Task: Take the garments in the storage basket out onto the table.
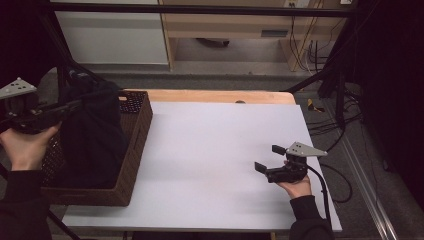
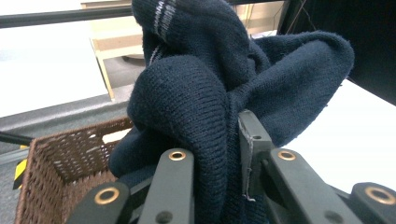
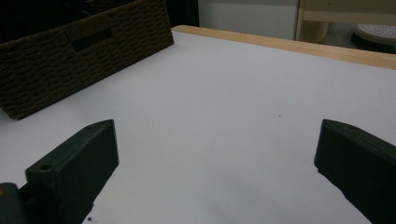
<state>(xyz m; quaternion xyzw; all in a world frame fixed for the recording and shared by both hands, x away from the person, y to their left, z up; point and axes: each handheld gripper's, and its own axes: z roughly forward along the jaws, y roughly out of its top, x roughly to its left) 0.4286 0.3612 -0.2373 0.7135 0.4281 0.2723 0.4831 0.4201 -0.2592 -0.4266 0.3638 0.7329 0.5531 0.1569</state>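
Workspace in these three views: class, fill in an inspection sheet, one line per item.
Surface: white tabletop with a wooden far edge, bare.
Job's things: dark blue knitted garment hanging into the wicker basket.
Clutter: nothing seen.
Grippers: left gripper shut on the garment above the basket; right gripper open, jaws wide, over the tabletop.
Cables: black cable trails from the right gripper.
Surroundings: floor cables, pale cabinet.

No text, label, brand, number or sign can be read anywhere.
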